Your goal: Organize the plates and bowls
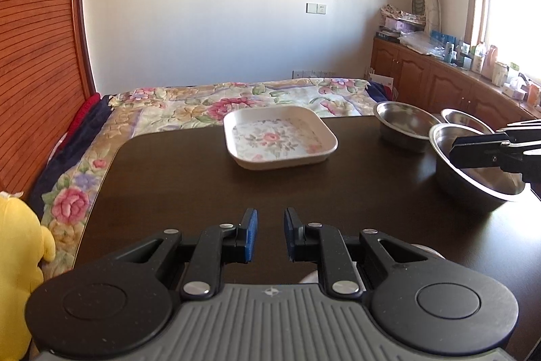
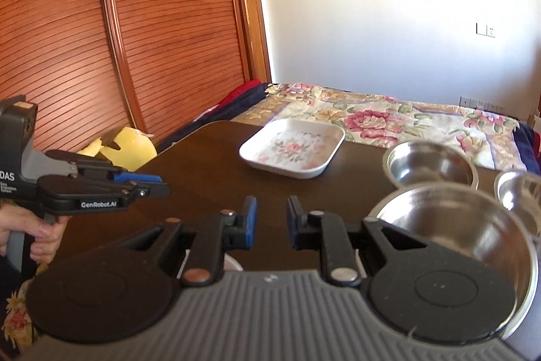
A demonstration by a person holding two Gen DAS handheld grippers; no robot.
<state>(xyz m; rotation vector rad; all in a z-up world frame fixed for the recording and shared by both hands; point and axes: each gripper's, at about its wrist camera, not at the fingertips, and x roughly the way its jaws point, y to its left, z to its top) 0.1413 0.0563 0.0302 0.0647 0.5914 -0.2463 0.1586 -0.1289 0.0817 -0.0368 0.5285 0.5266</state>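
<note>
Dark worktop (image 1: 189, 178) holds 4 dishes: 1 square floral plate (image 1: 280, 137) at the far middle, and 3 steel bowls on the right. Far bowl (image 1: 404, 122), small bowl (image 1: 465, 120) beside it, big bowl (image 1: 473, 171) nearest. 2 grippers hover over the near edge, both w/ nothing in them. Left gripper (image 1: 270, 234): jaws drawn in to a narrow gap, empty. Right gripper (image 2: 271, 222): same, empty, just left of the big bowl. Flowered bed (image 1: 189, 104) lies beyond, yellow plush (image 1: 20, 246) at near left.
</note>
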